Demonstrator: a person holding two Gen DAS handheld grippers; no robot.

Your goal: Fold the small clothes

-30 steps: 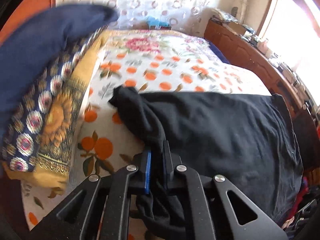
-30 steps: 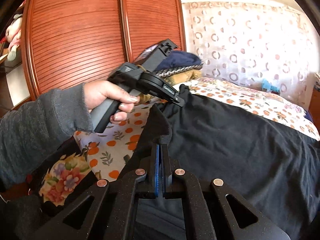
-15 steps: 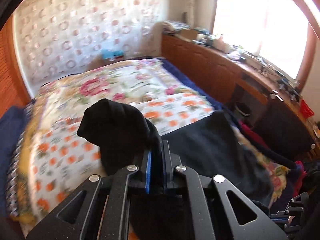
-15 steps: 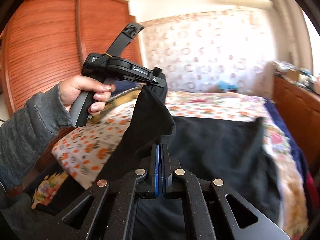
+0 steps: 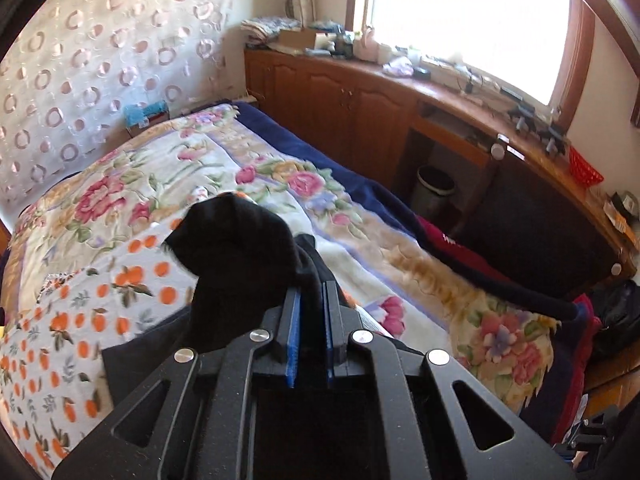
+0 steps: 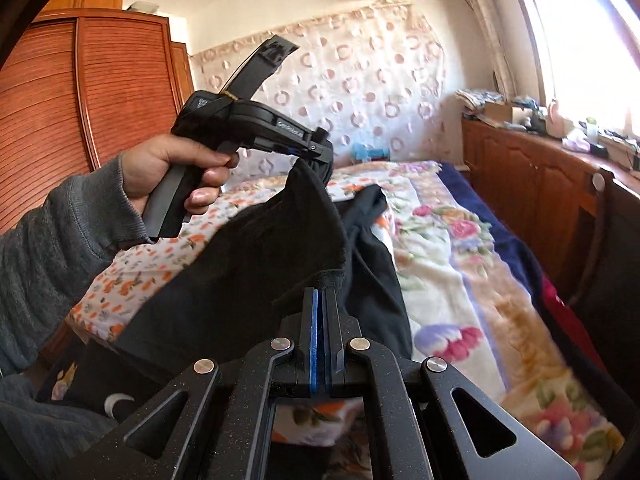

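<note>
Lettering on left gripper (image 6: 320,152) unreadable, both it and right gripper (image 6: 320,300) clamping black garment (image 6: 256,264)

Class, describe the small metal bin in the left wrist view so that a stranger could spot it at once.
Start at the bright window and the long wooden cabinet below it, beside the bed. In the open gap under the cabinet's desk section stands the bin: a silvery cylinder, the only metal thing among the wood.
</note>
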